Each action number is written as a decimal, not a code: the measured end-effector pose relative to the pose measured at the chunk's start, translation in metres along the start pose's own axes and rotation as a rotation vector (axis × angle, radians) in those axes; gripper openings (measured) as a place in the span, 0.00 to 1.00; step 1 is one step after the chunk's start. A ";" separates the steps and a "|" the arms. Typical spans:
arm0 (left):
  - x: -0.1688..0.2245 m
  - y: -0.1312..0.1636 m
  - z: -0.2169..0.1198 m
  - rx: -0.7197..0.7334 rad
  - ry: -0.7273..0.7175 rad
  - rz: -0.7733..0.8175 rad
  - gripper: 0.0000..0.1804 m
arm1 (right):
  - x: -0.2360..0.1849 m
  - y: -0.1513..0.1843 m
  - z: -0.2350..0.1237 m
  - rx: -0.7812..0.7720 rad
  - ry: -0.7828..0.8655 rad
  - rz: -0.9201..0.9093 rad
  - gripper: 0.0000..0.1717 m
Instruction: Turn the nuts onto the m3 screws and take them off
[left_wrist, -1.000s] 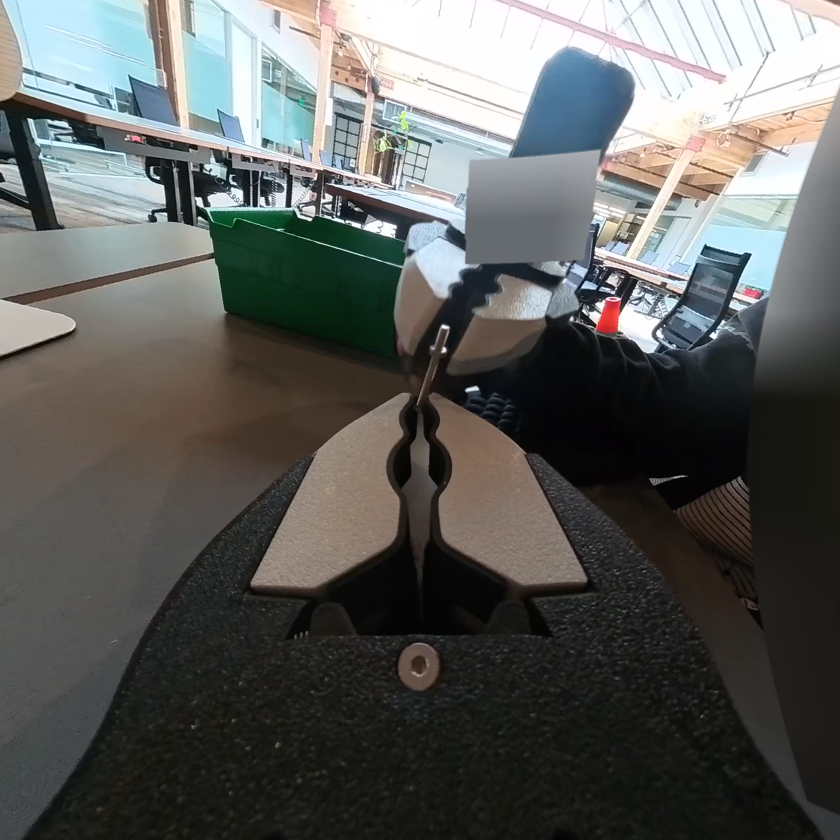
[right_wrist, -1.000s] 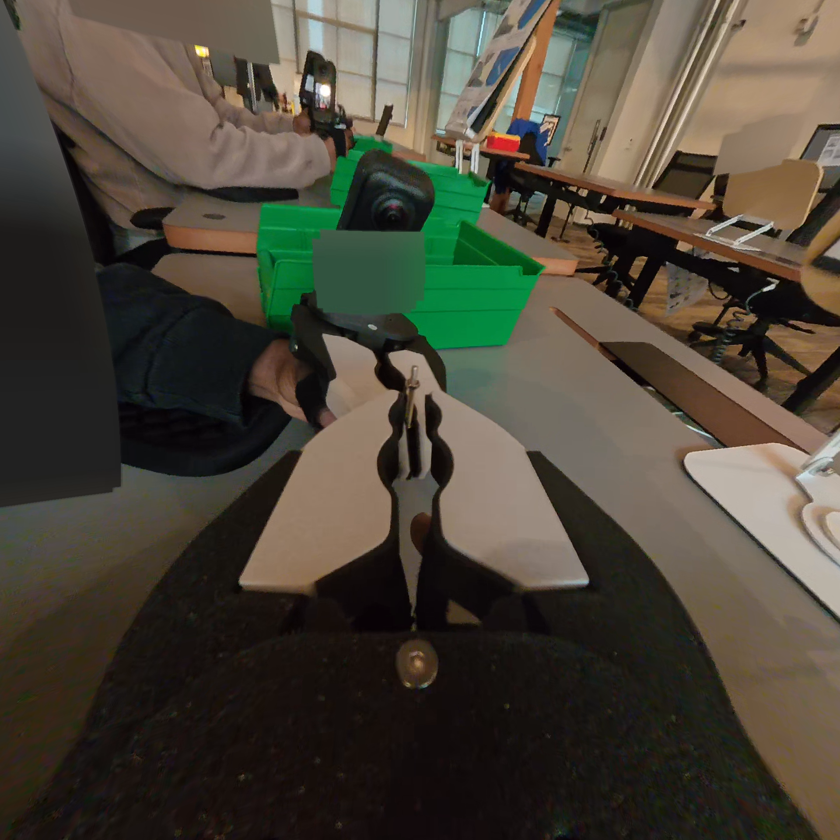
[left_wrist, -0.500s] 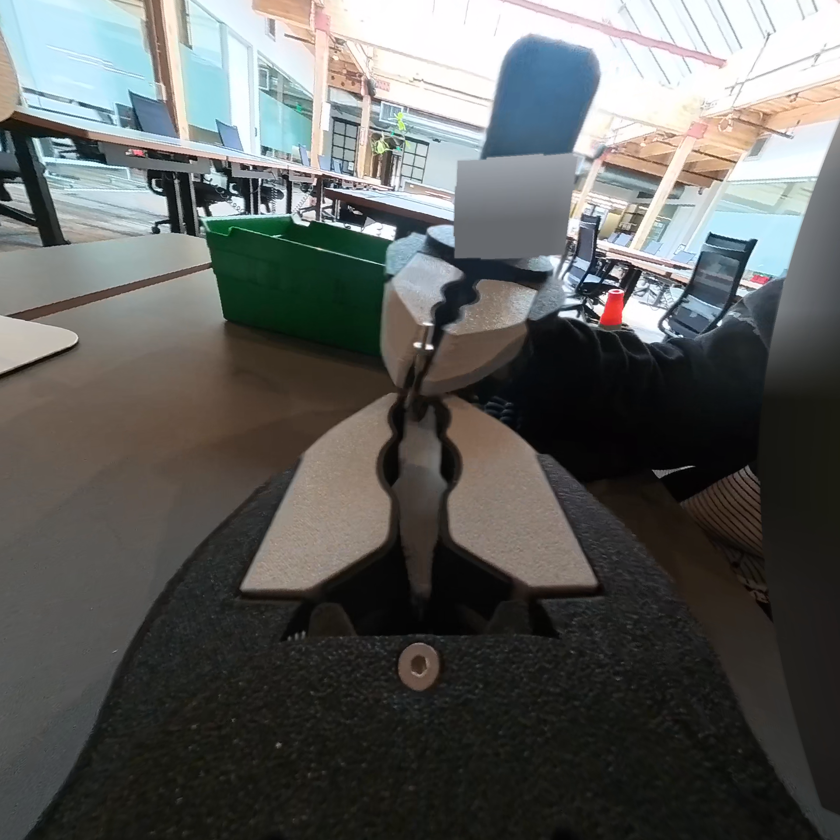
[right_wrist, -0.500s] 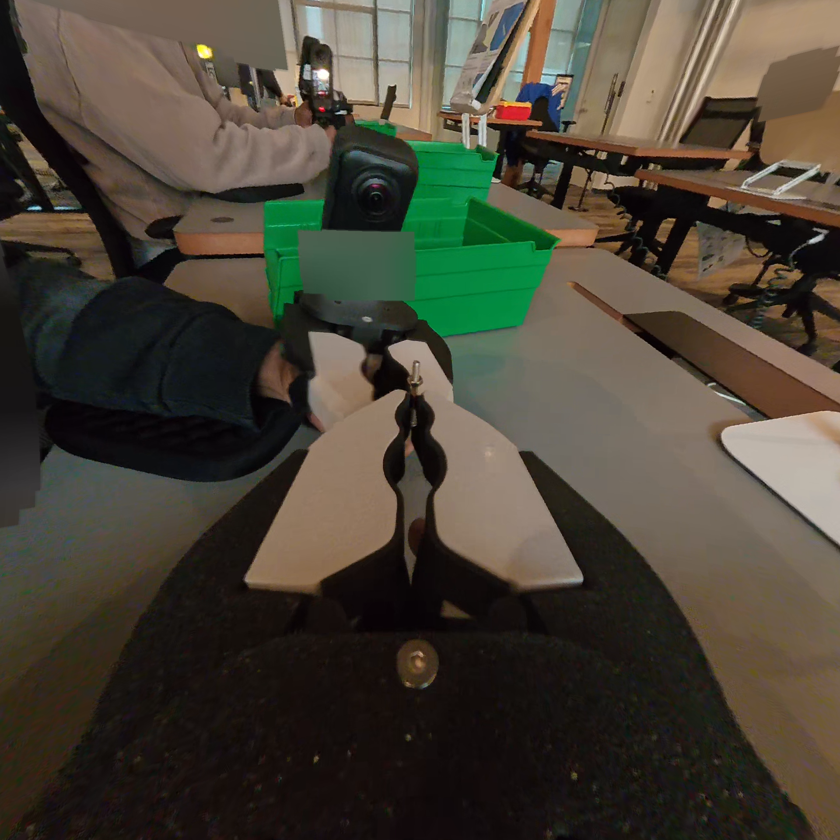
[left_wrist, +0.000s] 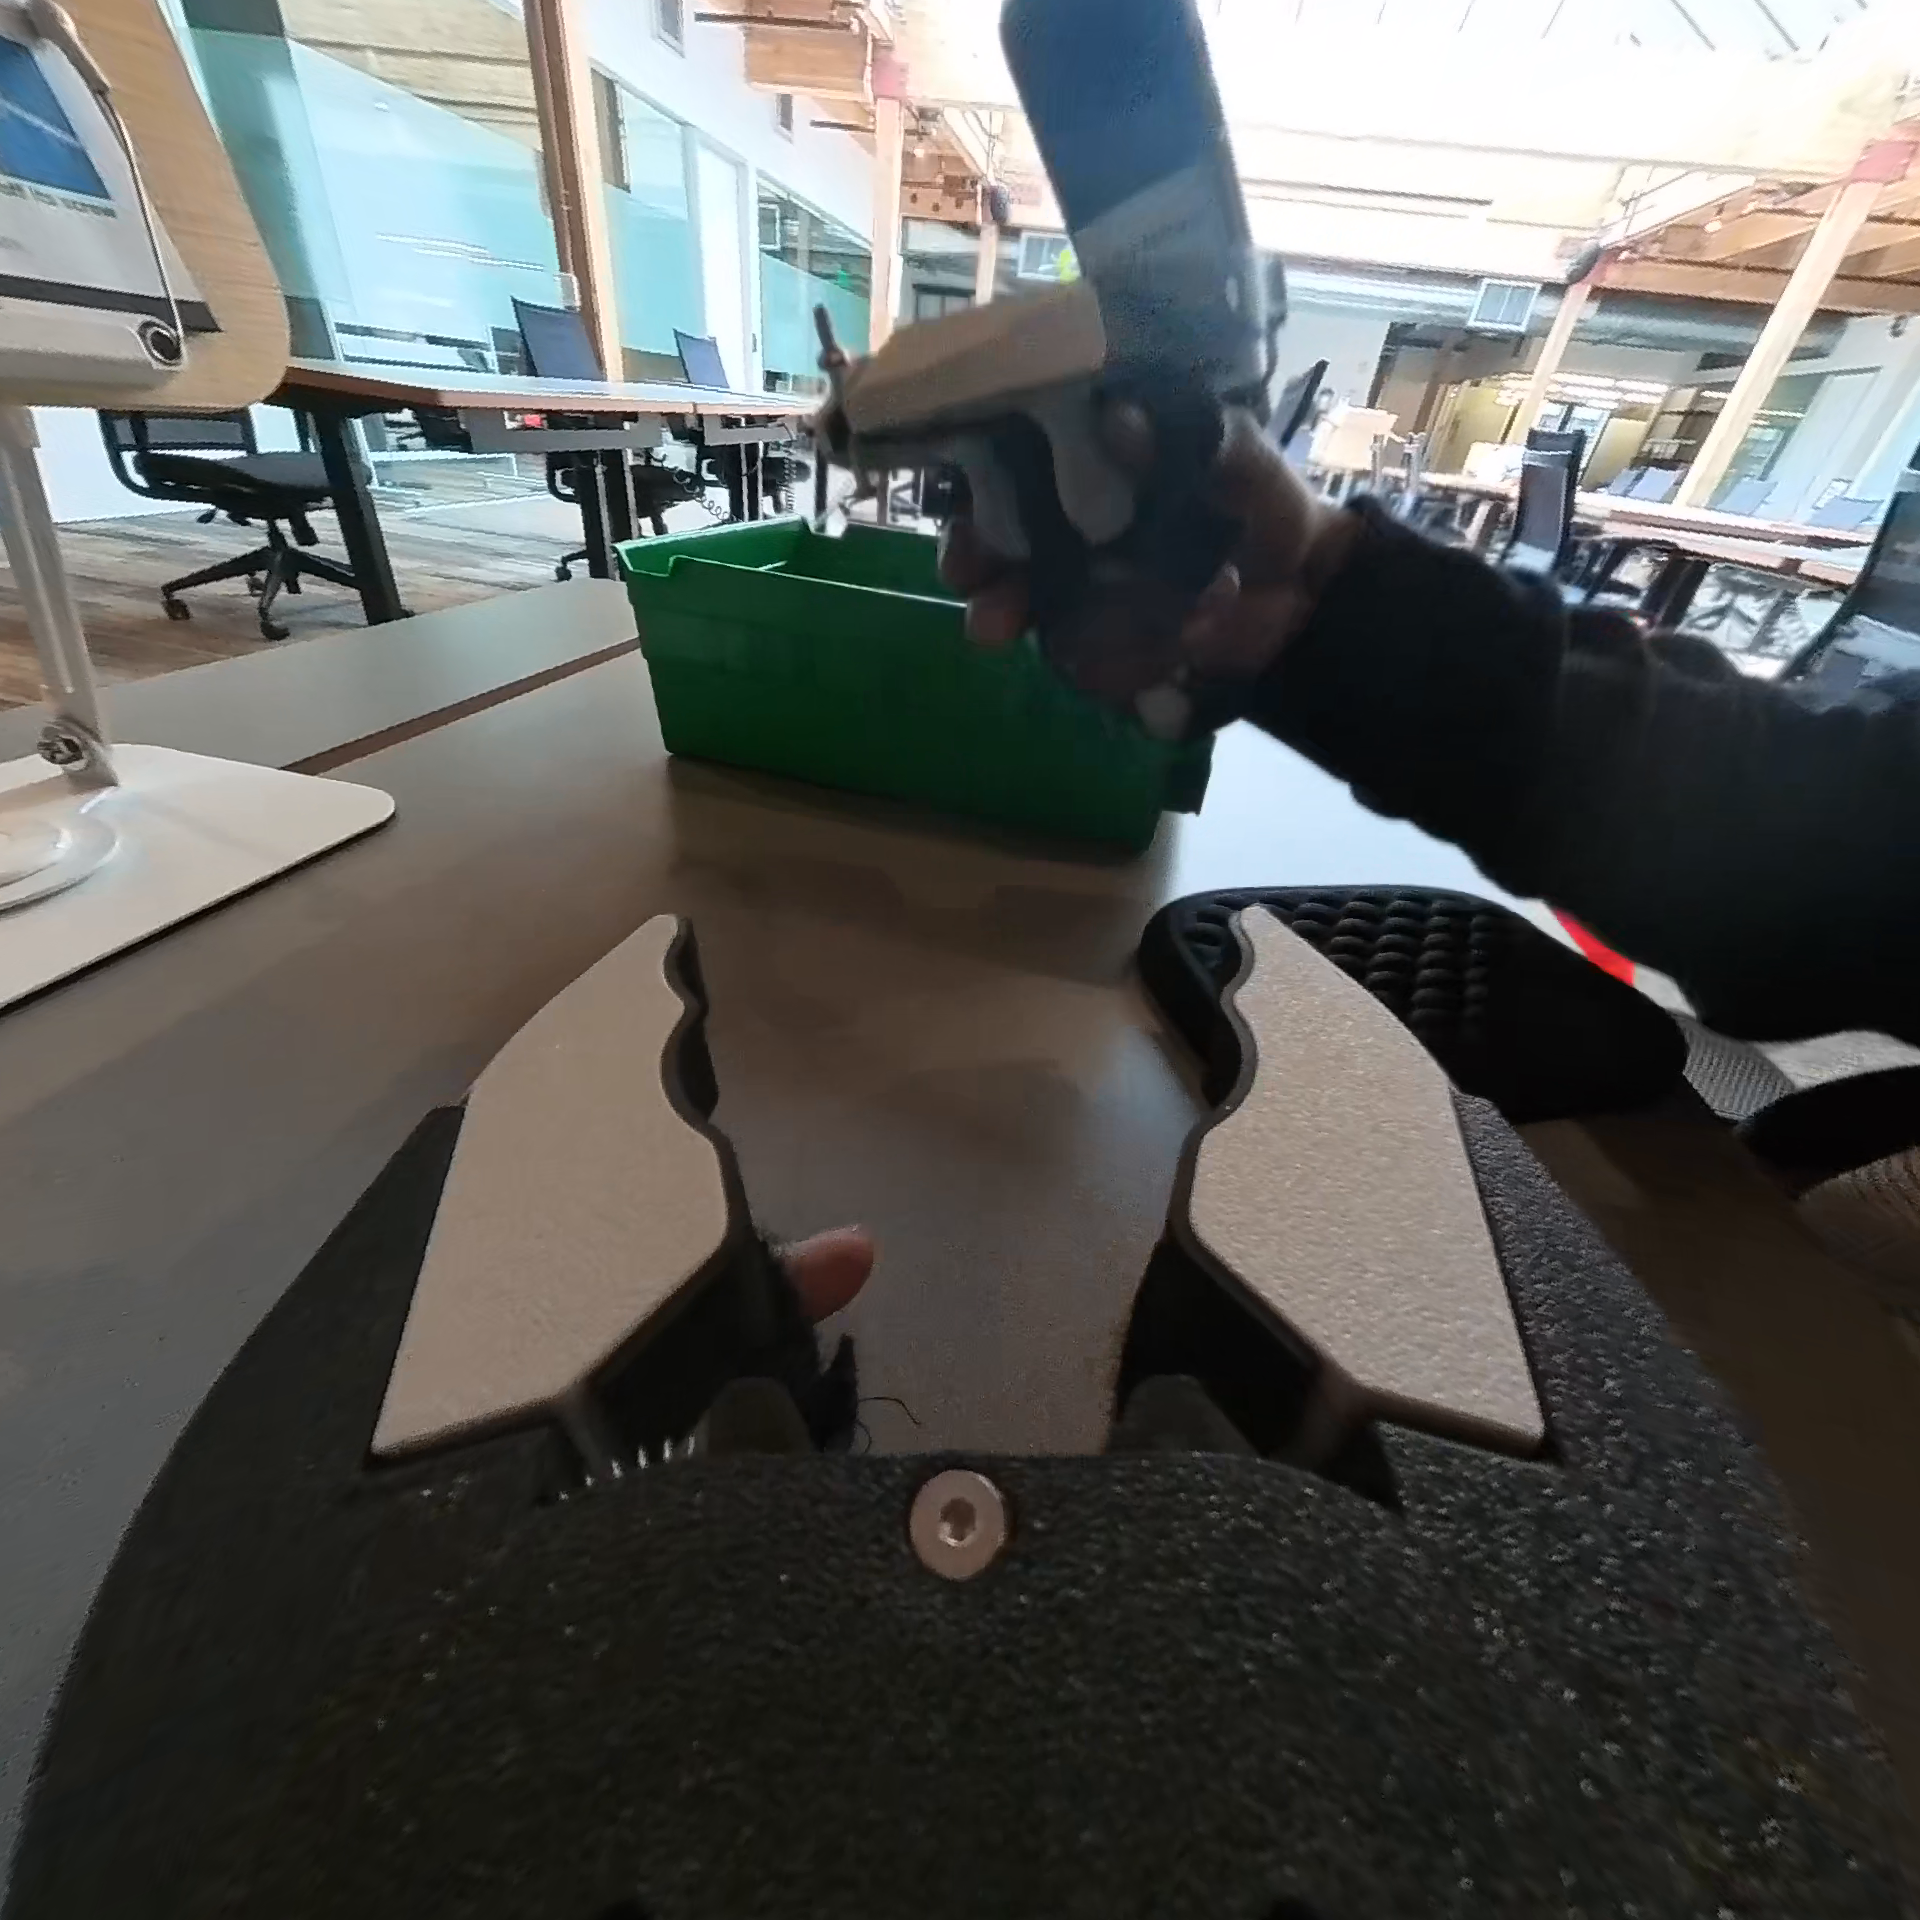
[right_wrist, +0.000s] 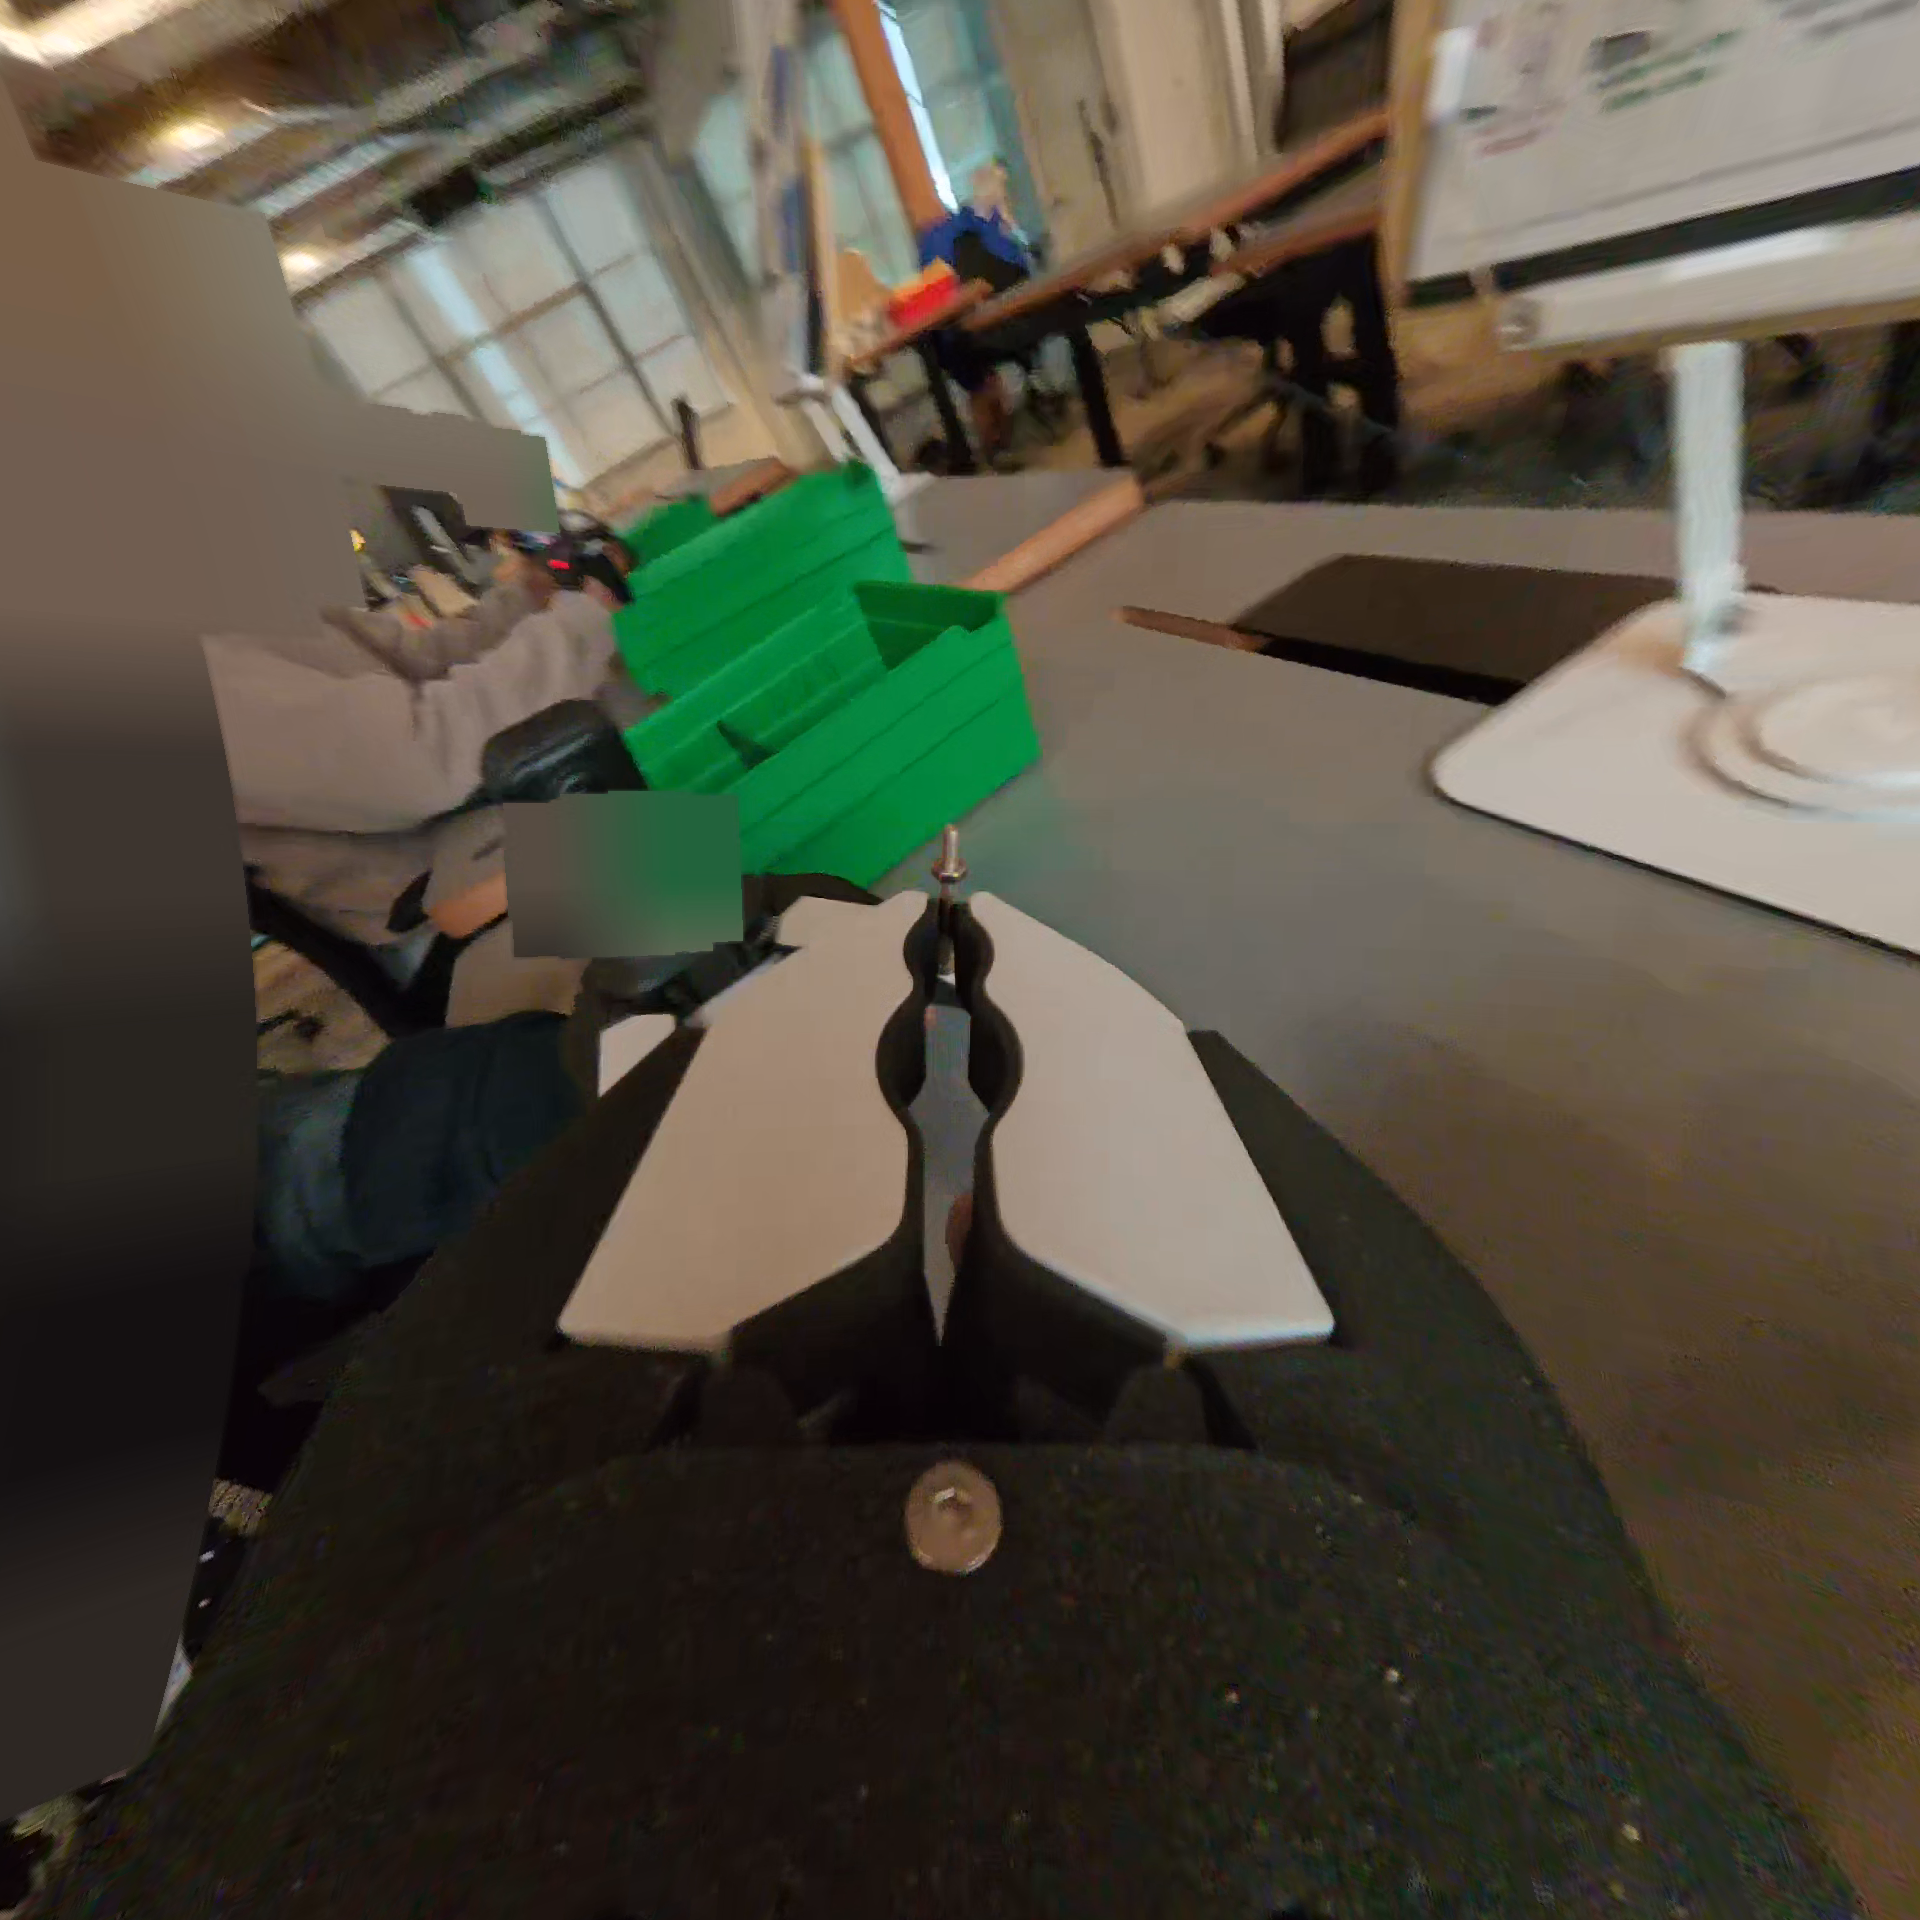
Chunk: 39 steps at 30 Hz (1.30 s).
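Note:
My right gripper (right_wrist: 948, 902) is shut on a small metal screw (right_wrist: 948, 868). The screw sticks out past the fingertips with a nut (right_wrist: 949, 875) threaded on it. In the left wrist view the right gripper (left_wrist: 847, 410) is raised above the green bin (left_wrist: 883, 707), blurred by motion, with the screw (left_wrist: 828, 338) at its tip. My left gripper (left_wrist: 961, 925) is wide open and empty, low over the dark table (left_wrist: 520, 935). Only bare table shows between its pads.
Green bins (right_wrist: 883, 727) stand on the table ahead. A white stand with a flat base (left_wrist: 156, 842) is at the left, and shows at the right in the right wrist view (right_wrist: 1662, 769). A black mesh pad (left_wrist: 1455, 966) lies under the dark sleeve (left_wrist: 1610, 748). Another person sits behind the bins. My hands' fingertips stand some 10 cm from each other.
The screw passed from left to right. My left gripper, shut on it a second ago, opened wide and drew back. My right gripper closed on it and swung up and away.

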<state>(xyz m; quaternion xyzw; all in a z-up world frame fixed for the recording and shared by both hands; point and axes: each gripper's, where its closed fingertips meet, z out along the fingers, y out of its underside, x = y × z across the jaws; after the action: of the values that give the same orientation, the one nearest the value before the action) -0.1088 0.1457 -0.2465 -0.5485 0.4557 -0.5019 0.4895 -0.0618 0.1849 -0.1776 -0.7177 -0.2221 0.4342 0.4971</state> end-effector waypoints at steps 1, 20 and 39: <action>-0.001 0.000 0.000 0.000 -0.006 0.001 0.51 | 0.009 -0.006 -0.011 -0.027 0.056 0.013 0.01; 0.000 -0.001 -0.002 0.011 -0.026 0.028 0.46 | 0.197 0.055 -0.209 -0.858 0.802 0.341 0.01; -0.001 -0.001 -0.001 0.009 -0.020 0.008 0.45 | 0.242 0.097 -0.194 -1.011 0.889 0.419 0.01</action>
<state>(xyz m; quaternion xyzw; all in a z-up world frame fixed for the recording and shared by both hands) -0.1103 0.1468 -0.2460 -0.5495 0.4509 -0.4964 0.4983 0.2178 0.2257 -0.3378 -0.9977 -0.0294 0.0299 0.0524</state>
